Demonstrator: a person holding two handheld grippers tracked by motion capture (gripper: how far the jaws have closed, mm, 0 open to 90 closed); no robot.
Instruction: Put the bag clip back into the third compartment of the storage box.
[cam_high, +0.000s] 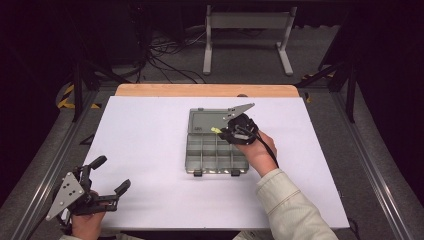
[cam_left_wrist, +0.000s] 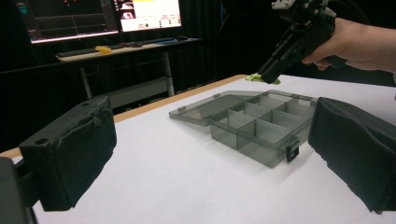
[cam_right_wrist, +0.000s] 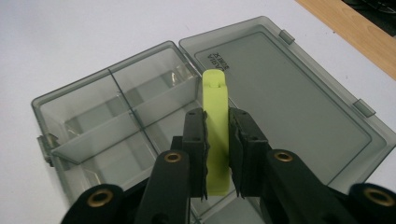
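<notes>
Two jaws of our right gripper clamp the yellow-green piece above the open compartment box, likely for dropping in; our left gripper waits spread apart.

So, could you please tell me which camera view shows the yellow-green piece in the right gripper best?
The right gripper view: the yellow-green piece is close and sharp, clamped in the right gripper above the open compartment box. The high view gives a small yellow speck; the left gripper view, a distant sliver.
</notes>
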